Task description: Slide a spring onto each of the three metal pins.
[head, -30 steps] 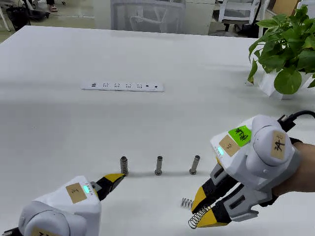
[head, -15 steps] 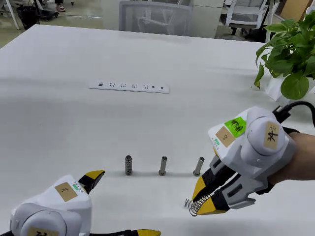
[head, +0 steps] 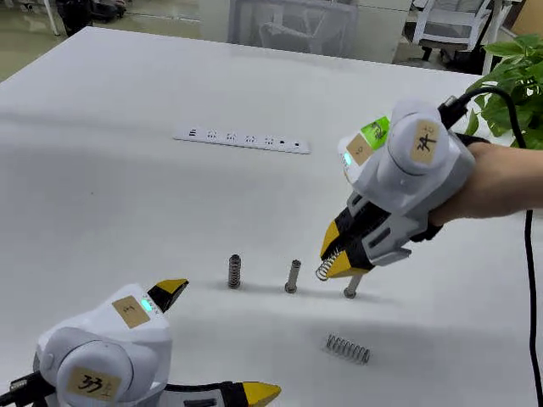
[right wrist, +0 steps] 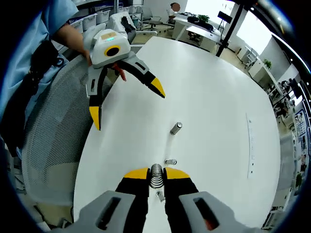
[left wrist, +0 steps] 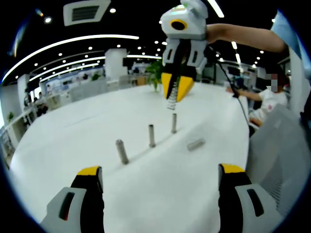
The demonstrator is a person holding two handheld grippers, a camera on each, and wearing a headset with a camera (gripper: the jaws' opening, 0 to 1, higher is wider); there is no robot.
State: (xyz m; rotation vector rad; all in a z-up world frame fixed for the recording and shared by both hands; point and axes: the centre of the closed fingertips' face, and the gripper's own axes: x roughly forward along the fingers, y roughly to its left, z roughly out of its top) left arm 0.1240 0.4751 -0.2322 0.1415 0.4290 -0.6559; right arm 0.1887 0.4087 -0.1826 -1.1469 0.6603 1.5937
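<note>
Over the end pin (head: 350,291), right gripper (head: 331,261) pinching a spring (head: 322,270), left gripper (left wrist: 160,170) jaws spread, loose spring (head: 348,348) nearby

White power strip (head: 242,140) flat on the white table (head: 102,170), leafy potted plant (head: 519,59) at its far right edge

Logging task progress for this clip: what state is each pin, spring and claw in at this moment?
left pin: upright, spring on it.
middle pin: upright, bare.
right pin: upright, bare.
right claw: shut on held spring.
held spring: lifted, near right pin.
loose spring: lying on its side, ungripped.
left claw: open, empty.
</note>
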